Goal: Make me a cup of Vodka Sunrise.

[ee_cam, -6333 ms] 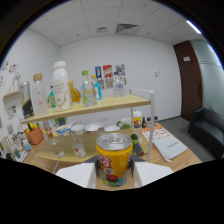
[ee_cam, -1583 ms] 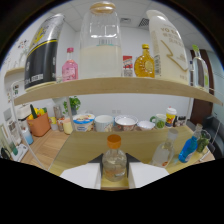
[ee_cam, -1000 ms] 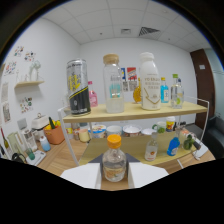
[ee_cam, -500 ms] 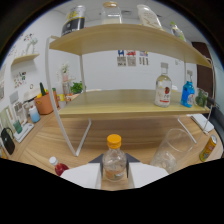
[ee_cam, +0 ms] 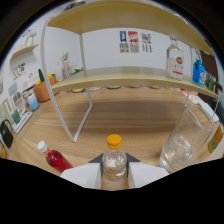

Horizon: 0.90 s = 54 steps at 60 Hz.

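Observation:
My gripper (ee_cam: 114, 170) is shut on a small clear bottle with an orange cap (ee_cam: 114, 157), held upright between both fingers low over the wooden table (ee_cam: 130, 117). Just right of the fingers stands an empty clear glass cup (ee_cam: 181, 142). To the left of the fingers a small bottle of red liquid with a white cap (ee_cam: 54, 159) lies tilted on the table. A clear vodka-like bottle with a red label (ee_cam: 175, 61) stands on the wooden shelf (ee_cam: 125, 80) beyond.
A white-framed shelf rack's leg (ee_cam: 84, 117) reaches the table ahead left. A blue bottle (ee_cam: 198, 71) stands at the shelf's right end. A terracotta pot (ee_cam: 42, 90) and small items sit on the far left. A yellow-labelled bottle (ee_cam: 217, 139) is at the far right.
The gripper with the orange-capped bottle has dropped lower and moved closer to the table; the glass cup and red bottle now sit nearer on either side.

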Each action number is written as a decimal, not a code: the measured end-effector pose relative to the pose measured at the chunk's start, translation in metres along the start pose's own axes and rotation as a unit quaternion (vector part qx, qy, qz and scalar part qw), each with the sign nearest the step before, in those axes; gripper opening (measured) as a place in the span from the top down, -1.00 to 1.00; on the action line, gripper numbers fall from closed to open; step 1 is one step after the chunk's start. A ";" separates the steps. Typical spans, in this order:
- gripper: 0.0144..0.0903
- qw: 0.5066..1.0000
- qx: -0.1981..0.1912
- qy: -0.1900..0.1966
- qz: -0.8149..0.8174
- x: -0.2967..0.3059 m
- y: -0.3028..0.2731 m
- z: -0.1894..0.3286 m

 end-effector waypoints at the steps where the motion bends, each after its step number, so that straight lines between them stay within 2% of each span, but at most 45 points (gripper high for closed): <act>1: 0.42 1.000 0.002 0.000 -0.002 0.000 0.000 -0.001; 14: 0.35 1.000 0.007 -0.008 -0.020 -0.001 0.007 -0.010; 22: -0.29 0.999 0.010 -0.021 -0.028 -0.004 -0.002 -0.025; 25: -0.81 0.999 0.007 -0.029 -0.030 -0.006 -0.006 -0.036; 26: -0.91 0.999 0.010 -0.030 -0.029 -0.006 -0.009 -0.041; 35: -0.86 0.998 0.062 -0.030 -0.014 0.006 -0.052 -0.096; 43: -0.87 0.995 0.103 -0.010 0.000 0.036 -0.077 -0.139; 54: -0.88 0.993 0.111 0.032 0.006 0.096 -0.083 -0.172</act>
